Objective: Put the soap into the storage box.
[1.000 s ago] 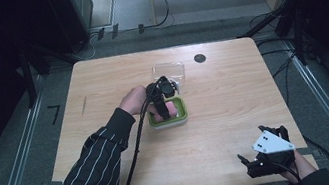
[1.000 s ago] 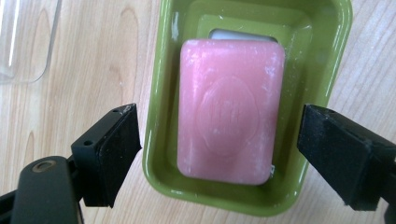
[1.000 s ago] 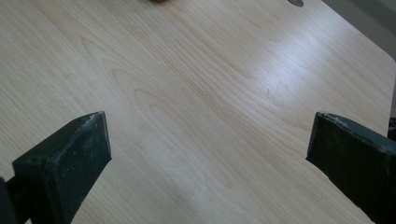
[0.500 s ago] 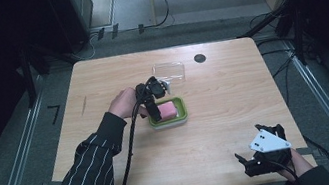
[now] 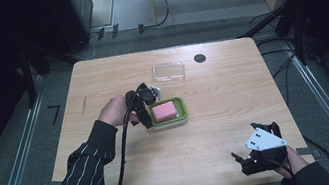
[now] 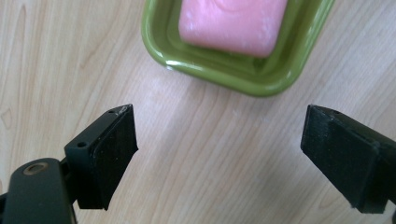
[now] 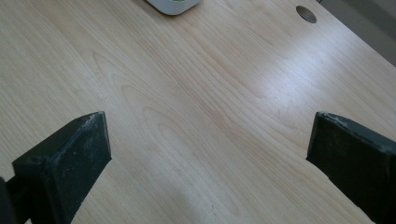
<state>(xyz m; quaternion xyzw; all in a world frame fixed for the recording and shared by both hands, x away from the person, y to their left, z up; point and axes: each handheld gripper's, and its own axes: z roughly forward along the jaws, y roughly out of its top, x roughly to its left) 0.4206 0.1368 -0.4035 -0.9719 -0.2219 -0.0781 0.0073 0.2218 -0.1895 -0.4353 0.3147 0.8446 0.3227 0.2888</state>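
Table (image 5: 131,179), one green dish (image 5: 181,115), one pink soap (image 5: 164,111), one clear lid (image 5: 168,71).
Soap lies in the dish at mid-table, lid well apart behind, likely awaiting fitting. Left gripper (image 5: 144,111), jaws spread and just opened wider, sits beside the dish holding nothing; right gripper (image 5: 258,150) idles spread near the edge.

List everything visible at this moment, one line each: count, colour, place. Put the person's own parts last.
Wooden table: one, light wood, centre of the high view.
Green plastic soap dish: one, green, mid-table.
Pink bar of soap: one, pink, lying in the dish.
Clear plastic lid: one, transparent, behind the dish, apart from it.
Round cable hole: one, dark, far edge of the table.
Left gripper: one, black, jaws open, just left of the dish, nothing between them.
Right gripper: one, black, jaws open, near right corner.
Striped sleeve: one, dark with white stripes, left forearm.
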